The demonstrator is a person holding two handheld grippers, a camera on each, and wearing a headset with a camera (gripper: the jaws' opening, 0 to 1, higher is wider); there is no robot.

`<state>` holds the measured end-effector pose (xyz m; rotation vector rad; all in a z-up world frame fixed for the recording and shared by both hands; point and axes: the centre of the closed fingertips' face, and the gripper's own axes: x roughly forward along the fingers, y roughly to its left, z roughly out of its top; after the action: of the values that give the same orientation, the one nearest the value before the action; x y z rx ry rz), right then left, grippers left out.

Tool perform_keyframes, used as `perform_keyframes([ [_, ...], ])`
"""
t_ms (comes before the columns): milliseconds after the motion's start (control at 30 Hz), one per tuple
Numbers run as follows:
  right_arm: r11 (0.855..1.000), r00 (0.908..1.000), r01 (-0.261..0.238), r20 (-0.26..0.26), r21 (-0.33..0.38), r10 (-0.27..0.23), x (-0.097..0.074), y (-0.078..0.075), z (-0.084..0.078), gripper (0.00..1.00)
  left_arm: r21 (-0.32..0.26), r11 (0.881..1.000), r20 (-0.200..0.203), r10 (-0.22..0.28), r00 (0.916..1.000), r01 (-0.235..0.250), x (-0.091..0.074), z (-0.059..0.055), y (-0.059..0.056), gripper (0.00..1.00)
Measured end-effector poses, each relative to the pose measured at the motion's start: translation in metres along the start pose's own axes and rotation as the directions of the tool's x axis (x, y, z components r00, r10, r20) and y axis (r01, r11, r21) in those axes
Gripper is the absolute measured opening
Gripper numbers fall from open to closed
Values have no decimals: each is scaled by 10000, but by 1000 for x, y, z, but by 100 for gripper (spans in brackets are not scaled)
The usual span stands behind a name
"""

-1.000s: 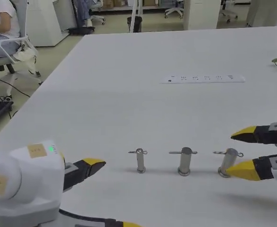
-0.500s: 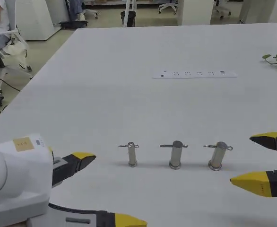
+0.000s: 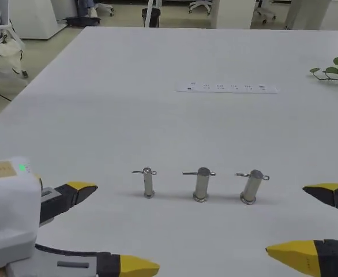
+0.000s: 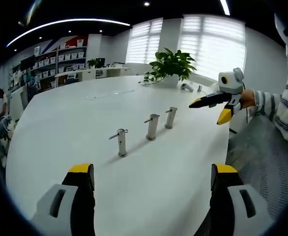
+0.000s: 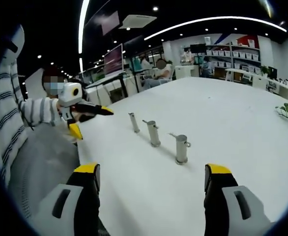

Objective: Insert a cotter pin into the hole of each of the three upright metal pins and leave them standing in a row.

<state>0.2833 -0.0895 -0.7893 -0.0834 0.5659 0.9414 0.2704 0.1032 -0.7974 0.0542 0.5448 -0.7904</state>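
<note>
The left pin (image 3: 149, 186), middle pin (image 3: 202, 187) and right pin (image 3: 250, 189) stand upright on the white table (image 3: 157, 115), long axes vertical, in a row running left to right. A cotter pin (image 3: 193, 173) lies level through each head, pointing along the row. The left gripper (image 3: 108, 227) and the right gripper (image 3: 296, 220) flank the row, jaws wide apart, holding nothing.
</note>
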Motion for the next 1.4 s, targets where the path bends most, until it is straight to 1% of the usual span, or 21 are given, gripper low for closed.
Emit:
perform_keyframes([
  [100,10000,9995,-45,-312,-44,43,-2,6,-4,92,-43,10000,86,89,9999,-89,-3,2,0,99],
  [167,10000,9992,-37,-386,-47,35,-4,9,-4,92,29,9996,174,268,9995,-269,-5,3,2,99],
  [233,10000,9990,-21,-449,-6,21,-6,10,-5,93,-42,9996,188,277,9994,-276,-7,3,2,99],
  [333,10000,9987,-4,-505,60,7,-8,11,-6,95,-122,9994,119,316,9994,-315,-9,1,2,99],
  [433,9998,9978,-48,-654,180,60,-10,13,-9,99,-207,9993,67,323,9995,-322,-9,-3,1,99],
  [500,9997,9970,-77,-767,227,94,-10,14,-11,100,-237,9991,73,346,9994,-344,-10,-4,1,99],
  [600,9991,9956,-139,-916,393,175,-11,17,-14,100,-263,9994,102,206,9997,-203,-9,-6,-3,99],
  [700,9992,9948,-169,-1000,357,204,-10,19,-15,100,-246,9997,-63,61,10000,-63,-9,-10,-9,99],
  [800,9987,9942,-198,-1043,462,246,-9,21,-17,100,-241,9997,-138,66,9999,-69,-9,-13,-9,99],
  [1067,9990,9924,-262,-1189,357,303,-9,21,-20,100,-298,9995,-264,100,9996,-108,-10,-16,-8,99],
  [1300,9994,9920,-280,-1224,221,305,-11,20,-18,100,-301,9994,-375,176,9991,-187,-10,-15,-9,99],
  [1367,9997,9918,-172,-1263,194,195,-12,17,-17,100,-426,9991,-460,37,9989,-57,-9,-16,-12,99],
  [1400,9998,9921,-75,-1249,190,98,-13,14,-17,100,-386,9993,-472,10,9989,-29,-9,-16,-13,99],
])
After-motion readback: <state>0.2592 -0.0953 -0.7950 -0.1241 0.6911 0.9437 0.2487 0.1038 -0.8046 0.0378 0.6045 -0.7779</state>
